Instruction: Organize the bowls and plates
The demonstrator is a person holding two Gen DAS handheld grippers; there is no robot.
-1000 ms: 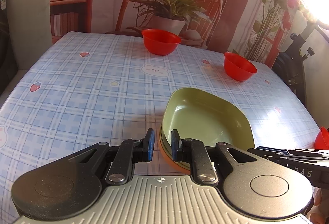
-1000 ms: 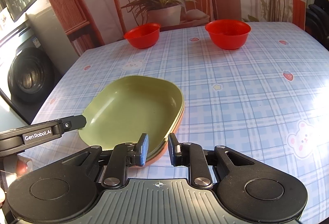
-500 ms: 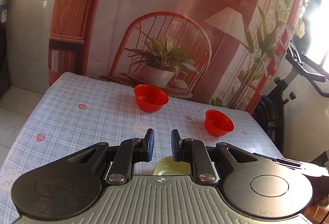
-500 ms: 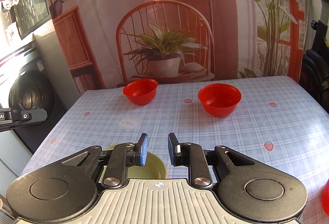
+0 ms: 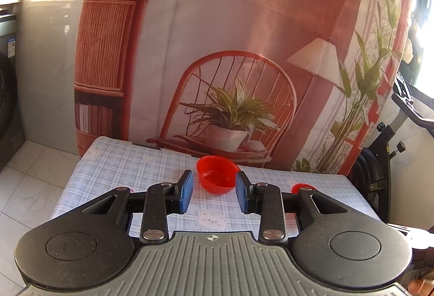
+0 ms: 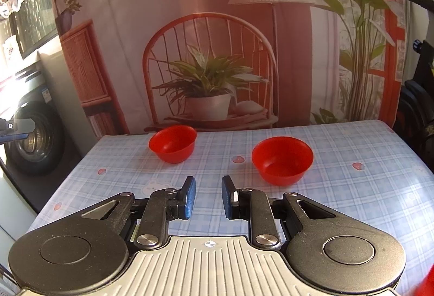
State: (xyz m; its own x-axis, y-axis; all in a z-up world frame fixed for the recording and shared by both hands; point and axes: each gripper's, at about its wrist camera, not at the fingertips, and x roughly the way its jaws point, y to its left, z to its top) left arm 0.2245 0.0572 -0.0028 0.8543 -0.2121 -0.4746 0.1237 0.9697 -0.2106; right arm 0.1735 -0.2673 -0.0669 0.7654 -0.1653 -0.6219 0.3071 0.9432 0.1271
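Observation:
Two red bowls stand on the far part of the checked table (image 6: 352,201). In the right wrist view the left bowl (image 6: 173,144) is near the back edge and the right bowl (image 6: 282,160) sits closer. My right gripper (image 6: 208,187) hangs above the table, its jaws a narrow gap apart with nothing between them. My left gripper (image 5: 213,183) is high over the near table and its jaws are opening, empty; one red bowl (image 5: 217,171) shows beyond the gap. A second red bowl (image 5: 299,186) peeks from behind its right finger. No plates are in view.
A printed backdrop (image 6: 244,24) with a chair and plant hangs behind the table. A washing machine (image 6: 35,138) stands at the left, an exercise bike (image 5: 379,160) at the right. A red edge (image 6: 427,285) shows at the bottom right corner.
Both grippers have risen and tilted up from the stacked green plate, which has dropped out of view beneath them. The left jaws have spread wider; the right jaws keep the same gap.

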